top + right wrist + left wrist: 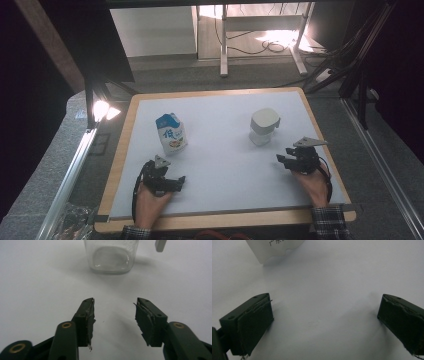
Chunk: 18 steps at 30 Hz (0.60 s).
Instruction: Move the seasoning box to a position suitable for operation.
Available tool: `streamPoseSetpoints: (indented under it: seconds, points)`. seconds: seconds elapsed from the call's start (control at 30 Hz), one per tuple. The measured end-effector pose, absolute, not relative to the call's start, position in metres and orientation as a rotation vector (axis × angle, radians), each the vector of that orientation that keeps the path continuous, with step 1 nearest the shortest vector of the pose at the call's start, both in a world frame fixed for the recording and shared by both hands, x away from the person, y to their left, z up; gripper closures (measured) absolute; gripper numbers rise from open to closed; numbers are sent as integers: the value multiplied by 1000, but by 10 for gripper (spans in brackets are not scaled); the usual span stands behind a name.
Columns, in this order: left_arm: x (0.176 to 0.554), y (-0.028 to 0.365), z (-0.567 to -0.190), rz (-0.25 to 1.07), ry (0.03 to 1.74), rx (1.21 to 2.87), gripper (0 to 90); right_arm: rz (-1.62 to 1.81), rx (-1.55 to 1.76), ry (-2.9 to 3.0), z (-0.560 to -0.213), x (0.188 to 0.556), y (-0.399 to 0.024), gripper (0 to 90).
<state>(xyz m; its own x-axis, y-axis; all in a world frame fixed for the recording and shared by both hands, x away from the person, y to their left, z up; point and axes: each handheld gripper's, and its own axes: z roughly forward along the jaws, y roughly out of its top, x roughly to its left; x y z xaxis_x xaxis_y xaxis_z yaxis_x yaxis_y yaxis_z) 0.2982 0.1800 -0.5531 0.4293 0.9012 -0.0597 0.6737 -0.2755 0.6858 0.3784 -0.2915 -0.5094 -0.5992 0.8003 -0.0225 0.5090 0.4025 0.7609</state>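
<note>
A blue and white milk carton (171, 134) stands upright on the left half of the white mat (225, 170). A clear glass jar with a white lid (263, 126) stands on the right half. My left gripper (179, 181) rests near the front left, below the carton and pointing right. Its jaws are wide open over bare mat (325, 300), with the carton's base (274, 250) ahead. My right gripper (282, 159) sits front right of the jar and points toward it. Its jaws stand partly apart with nothing between them (115, 302), and the jar (111, 257) is a short way ahead.
The mat lies on a wooden board (120, 165) with open floor around it. A metal rail (70, 175) runs along the left and another along the right. A desk frame (224, 45) and cables lie beyond the far edge. A pale lid part (160, 245) shows beside the jar.
</note>
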Motion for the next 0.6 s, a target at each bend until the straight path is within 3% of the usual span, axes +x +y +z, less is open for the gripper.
streamPoseSetpoints:
  seconds: [0.6]
  points:
    - [298,180,-553,455,1322,2041,0,1032,1173,2218,-498,429,-293,547]
